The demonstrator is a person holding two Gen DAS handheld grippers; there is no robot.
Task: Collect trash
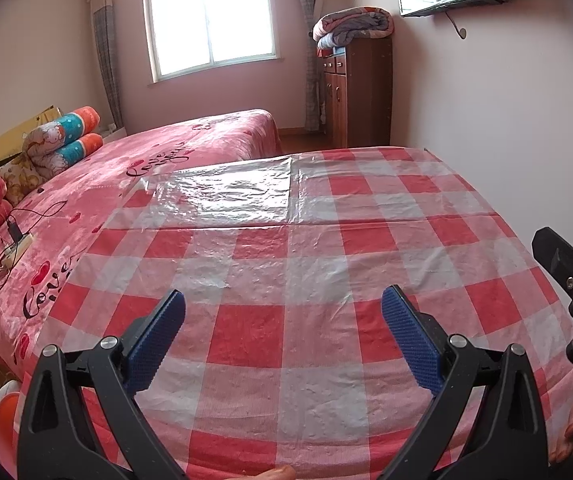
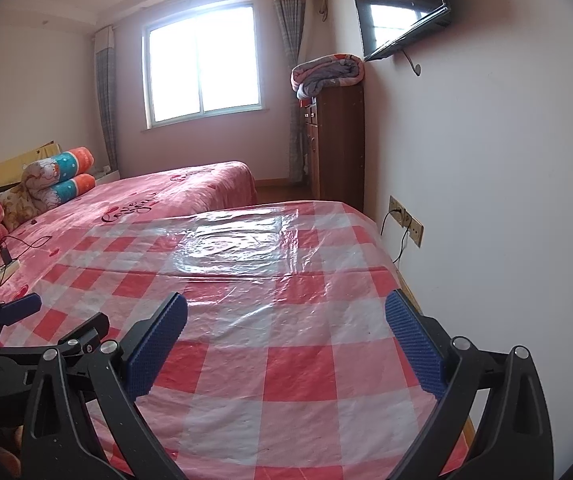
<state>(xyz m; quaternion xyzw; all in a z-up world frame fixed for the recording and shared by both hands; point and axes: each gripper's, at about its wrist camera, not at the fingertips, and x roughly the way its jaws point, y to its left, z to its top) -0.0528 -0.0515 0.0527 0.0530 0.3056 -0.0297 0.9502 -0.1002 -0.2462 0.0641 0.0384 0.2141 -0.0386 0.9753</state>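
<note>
My left gripper (image 1: 284, 300) is open and holds nothing, its blue pads (image 1: 158, 344) spread wide over a table with a red and white checked plastic cloth (image 1: 286, 248). In the right wrist view my right gripper (image 2: 286, 304) is just as open and holds nothing above the same cloth (image 2: 286, 360). The two grippers are side by side: the right gripper (image 1: 566, 236) shows at the right edge of the left wrist view, and the left gripper (image 2: 62, 312) at the left edge of the right wrist view. No loose item lies on the cloth in either view.
A pink bed (image 1: 146, 168) adjoins the table on the left, with rolled bedding (image 1: 66, 136) and a power strip with cables (image 1: 16, 246). A wooden cabinet (image 2: 338, 140) topped by a folded blanket stands at the right wall. A wall socket with a plugged cable (image 2: 404, 220) sits beside the table edge.
</note>
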